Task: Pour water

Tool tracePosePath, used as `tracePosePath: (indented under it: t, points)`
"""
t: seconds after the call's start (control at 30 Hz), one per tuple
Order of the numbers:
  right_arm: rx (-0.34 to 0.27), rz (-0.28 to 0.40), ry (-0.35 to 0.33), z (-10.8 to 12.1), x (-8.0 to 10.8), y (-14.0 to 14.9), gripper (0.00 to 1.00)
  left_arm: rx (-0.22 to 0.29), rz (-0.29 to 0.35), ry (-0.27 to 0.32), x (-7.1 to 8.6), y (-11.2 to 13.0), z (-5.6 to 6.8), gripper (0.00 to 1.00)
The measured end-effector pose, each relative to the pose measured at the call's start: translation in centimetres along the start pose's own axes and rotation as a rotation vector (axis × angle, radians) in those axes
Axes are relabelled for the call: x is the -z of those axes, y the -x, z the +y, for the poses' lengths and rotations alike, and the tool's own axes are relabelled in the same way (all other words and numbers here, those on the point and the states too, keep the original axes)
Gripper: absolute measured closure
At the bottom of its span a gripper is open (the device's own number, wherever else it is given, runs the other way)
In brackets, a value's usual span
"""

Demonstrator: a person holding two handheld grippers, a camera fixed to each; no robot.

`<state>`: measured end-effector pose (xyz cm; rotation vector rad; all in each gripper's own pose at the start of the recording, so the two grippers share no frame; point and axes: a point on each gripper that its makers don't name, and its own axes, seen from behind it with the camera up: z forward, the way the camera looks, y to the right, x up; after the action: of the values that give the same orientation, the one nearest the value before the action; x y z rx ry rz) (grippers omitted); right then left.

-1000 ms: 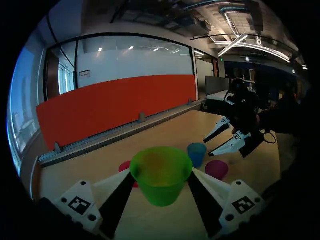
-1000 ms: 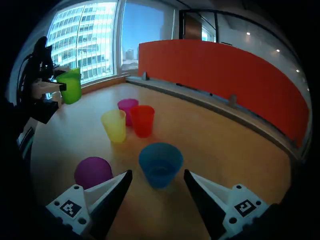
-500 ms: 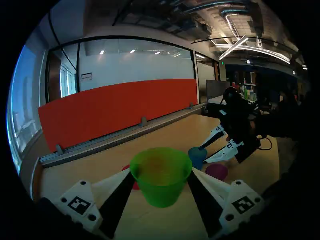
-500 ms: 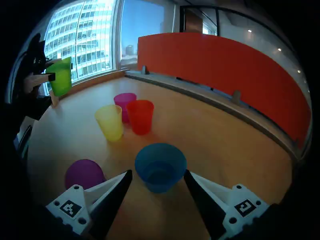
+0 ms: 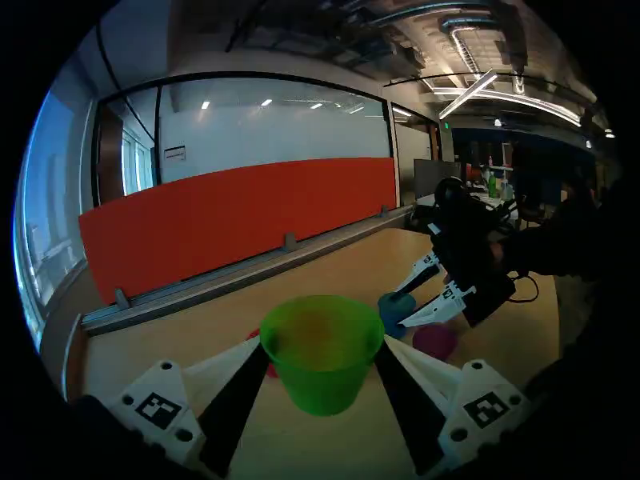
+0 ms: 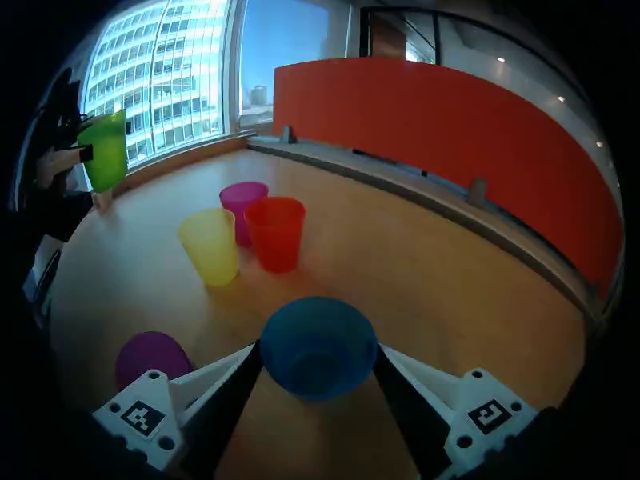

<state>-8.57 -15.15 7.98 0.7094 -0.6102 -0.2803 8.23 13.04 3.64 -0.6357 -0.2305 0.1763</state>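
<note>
- Your left gripper has the raised cup between its fingers, up off the table.
- The near cup stands on the table between the fingers of your right gripper; whether they press it can't be told.
- Behind the near cup and to the left, three cups cluster: the front cup, the middle cup just to its right, and the back cup behind both.
- A low round piece lies just left of your right gripper.
- A partition runs along the table's far edge.
</note>
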Motion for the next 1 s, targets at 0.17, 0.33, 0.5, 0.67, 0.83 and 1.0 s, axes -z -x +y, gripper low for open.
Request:
tracePosePath:
  t: [0.17, 0.33, 0.5, 0.67, 0.83, 1.0]
  points:
    - [0.001, 0.002, 0.004, 0.1, -0.1, 0.0, 0.07, -0.001, -0.002, 0.0, 0.0, 0.2, 0.0, 0.13]
    - [-0.008, 0.018, -0.005, 0.0, 0.0, -0.1, 0.08, -0.002, -0.005, 0.002, 0.0, 0.3, 0.1, 0.13]
    - [-0.03, 0.037, -0.005, 0.2, 0.6, -0.4, 0.09, -0.001, -0.006, 0.008, -0.1, 0.4, 0.3, 0.13]
    - [-0.027, 0.07, 0.009, 0.5, 2.1, -1.5, 0.09, -0.002, -0.002, 0.007, -0.2, 0.3, 0.4, 0.13]
    - [-0.023, 0.119, 0.02, 0.5, 4.2, -3.5, 0.09, -0.002, 0.007, 0.003, -0.2, 0.1, 0.5, 0.13]
    - [-0.022, 0.179, 0.026, 0.2, 6.6, -5.8, 0.09, 0.004, 0.015, 0.0, -0.1, 0.0, 0.7, 0.13]
